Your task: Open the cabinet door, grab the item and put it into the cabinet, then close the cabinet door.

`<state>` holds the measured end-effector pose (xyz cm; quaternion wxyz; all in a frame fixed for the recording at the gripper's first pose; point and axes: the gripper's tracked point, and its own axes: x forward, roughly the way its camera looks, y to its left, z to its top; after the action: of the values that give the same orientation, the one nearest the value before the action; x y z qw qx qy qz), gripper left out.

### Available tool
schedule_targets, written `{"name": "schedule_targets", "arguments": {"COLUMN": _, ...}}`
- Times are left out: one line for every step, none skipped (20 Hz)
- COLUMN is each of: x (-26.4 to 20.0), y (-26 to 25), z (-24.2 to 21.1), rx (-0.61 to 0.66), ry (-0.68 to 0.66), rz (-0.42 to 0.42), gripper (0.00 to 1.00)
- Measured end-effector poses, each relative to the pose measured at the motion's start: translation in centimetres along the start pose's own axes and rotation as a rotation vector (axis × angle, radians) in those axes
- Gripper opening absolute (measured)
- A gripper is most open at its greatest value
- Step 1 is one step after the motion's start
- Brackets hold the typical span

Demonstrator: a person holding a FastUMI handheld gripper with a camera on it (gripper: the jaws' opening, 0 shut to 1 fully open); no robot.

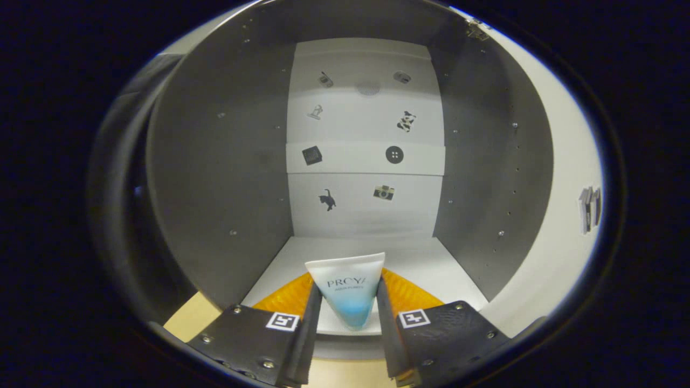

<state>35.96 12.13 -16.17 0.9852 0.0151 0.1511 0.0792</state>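
Observation:
My gripper [347,293] is shut on a white squeeze tube [347,283] that fades to blue at its lower end; both fingers press its sides. The tube's flat crimped end points ahead into the open cabinet. The cabinet [215,161] has grey side walls, a white floor [426,264] and a white back panel [366,205] with small picture stickers. The tube hovers at the cabinet's front edge, just over the floor. The opened door [560,178] stands to the right, its white face seen at an angle.
A narrow white shelf strip [356,158] crosses the back panel halfway up. A wooden surface [188,323] lies below the cabinet's front edge. A handle [589,209] sits on the door at the right.

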Motion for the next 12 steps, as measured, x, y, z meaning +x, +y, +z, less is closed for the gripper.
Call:
{"name": "schedule_targets", "arguments": {"x": 1.0, "y": -0.4, "z": -0.2, "rx": 0.003, "ry": 0.006, "rz": -0.011, "gripper": 0.53}}
{"name": "schedule_targets", "arguments": {"x": 1.9, "y": -0.6, "z": -0.2, "rx": 0.003, "ry": 0.005, "rz": -0.014, "gripper": 0.53}}
{"name": "schedule_targets", "arguments": {"x": 2.4, "y": -0.6, "z": 0.1, "rx": 0.009, "ry": -0.006, "rz": -0.015, "gripper": 0.52}}
{"name": "schedule_targets", "arguments": {"x": 2.7, "y": -0.7, "z": 0.0, "rx": 0.009, "ry": -0.001, "rz": -0.018, "gripper": 0.52}}
{"name": "schedule_targets", "arguments": {"x": 3.0, "y": -0.8, "z": 0.2, "rx": 0.012, "ry": -0.007, "rz": -0.021, "gripper": 0.52}}
{"name": "schedule_targets", "arguments": {"x": 3.1, "y": -0.9, "z": 0.1, "rx": 0.012, "ry": -0.003, "rz": -0.022, "gripper": 0.52}}
{"name": "schedule_targets", "arguments": {"x": 3.1, "y": -1.0, "z": 0.1, "rx": 0.017, "ry": -0.003, "rz": -0.024, "gripper": 0.52}}
{"name": "schedule_targets", "arguments": {"x": 3.1, "y": -1.2, "z": 0.0, "rx": 0.021, "ry": 0.003, "rz": -0.028, "gripper": 0.52}}
{"name": "schedule_targets", "arguments": {"x": 3.1, "y": -1.4, "z": 0.0, "rx": 0.027, "ry": 0.005, "rz": -0.031, "gripper": 0.53}}
{"name": "schedule_targets", "arguments": {"x": 3.1, "y": -1.4, "z": 0.0, "rx": 0.036, "ry": 0.011, "rz": -0.027, "gripper": 0.53}}
{"name": "schedule_targets", "arguments": {"x": 3.2, "y": -1.5, "z": 0.0, "rx": 0.045, "ry": 0.013, "rz": -0.026, "gripper": 0.54}}
{"name": "schedule_targets", "arguments": {"x": 3.1, "y": -1.6, "z": 0.1, "rx": 0.042, "ry": 0.008, "rz": -0.024, "gripper": 0.54}}
